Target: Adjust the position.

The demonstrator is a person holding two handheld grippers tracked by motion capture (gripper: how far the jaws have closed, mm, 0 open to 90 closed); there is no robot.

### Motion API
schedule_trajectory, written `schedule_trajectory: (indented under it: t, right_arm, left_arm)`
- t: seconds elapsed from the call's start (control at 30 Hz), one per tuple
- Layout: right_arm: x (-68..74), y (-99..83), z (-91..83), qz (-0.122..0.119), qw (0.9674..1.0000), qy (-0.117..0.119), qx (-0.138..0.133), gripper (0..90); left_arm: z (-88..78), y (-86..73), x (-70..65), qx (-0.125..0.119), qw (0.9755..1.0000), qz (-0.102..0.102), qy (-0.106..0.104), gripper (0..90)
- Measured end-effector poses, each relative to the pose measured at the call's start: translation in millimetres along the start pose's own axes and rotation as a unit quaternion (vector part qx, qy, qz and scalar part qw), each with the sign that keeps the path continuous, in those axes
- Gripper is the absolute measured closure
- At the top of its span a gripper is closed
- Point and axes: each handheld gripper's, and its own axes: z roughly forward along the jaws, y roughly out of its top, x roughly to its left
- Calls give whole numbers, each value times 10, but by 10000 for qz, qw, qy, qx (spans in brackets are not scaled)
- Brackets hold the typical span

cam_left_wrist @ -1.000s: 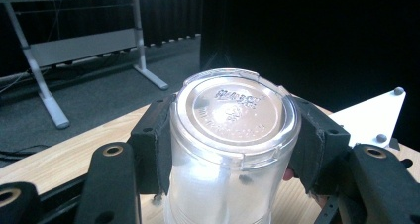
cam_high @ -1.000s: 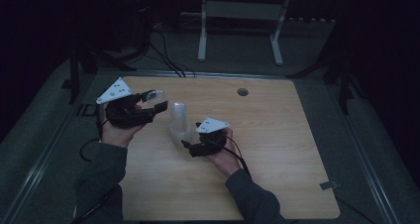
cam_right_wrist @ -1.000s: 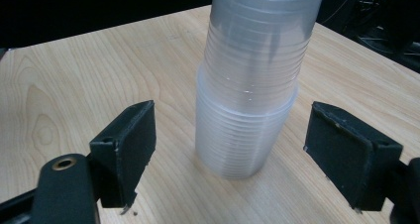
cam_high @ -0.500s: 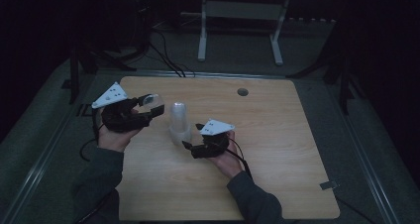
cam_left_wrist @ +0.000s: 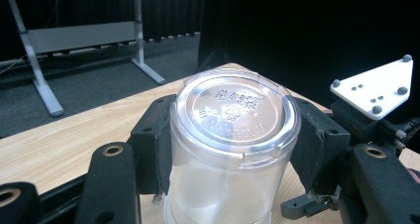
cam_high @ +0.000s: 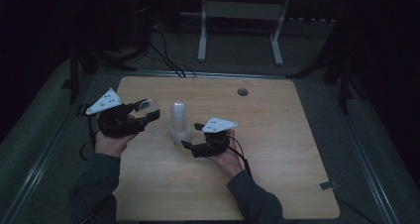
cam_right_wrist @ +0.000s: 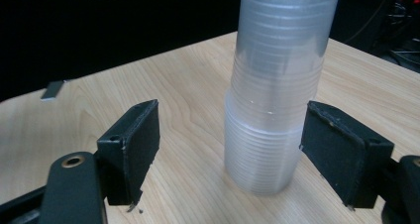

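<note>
- Pale wooden surface (cam_high: 277,149) carried a stack of clear cups (cam_high: 179,123).
- Left tool (cam_high: 143,116) gripped one cup (cam_left_wrist: 233,140).
- Right tool (cam_high: 190,136), jaws apart, flanked the stack; steadying it seemed next.

High view looks down; both close tongs views share the table (cam_high: 277,149).

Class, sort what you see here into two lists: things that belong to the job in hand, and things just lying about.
In the job:
- single clear cup, clamped in the left tool
- stack of clear cups on the table, between the right tool's open jaws

Lying about:
- metal stand behind the table
- cables on the floor
</note>
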Motion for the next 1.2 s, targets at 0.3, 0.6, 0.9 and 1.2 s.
schedule_trajectory:
  t: [0.3, 0.6, 0.9, 1.2]
  right_arm:
    - [10, 50, -23, 24, 9999, 103, -105, 226]
    - [19, 105, -29, 59, 9993, 270, -257, 224]
    - [74, 149, 1, 25, 9984, 441, -354, 223]
    - [110, 190, 37, 7, 9981, 499, -372, 223]
  left_arm:
    - [13, -102, 19, -24, 9999, -124, -21, 415]
    - [16, -223, 41, -83, 9996, -236, -88, 415]
    - [27, -312, 45, -82, 9993, -322, -145, 416]
    - [26, -386, 45, -113, 9987, -456, -218, 416]
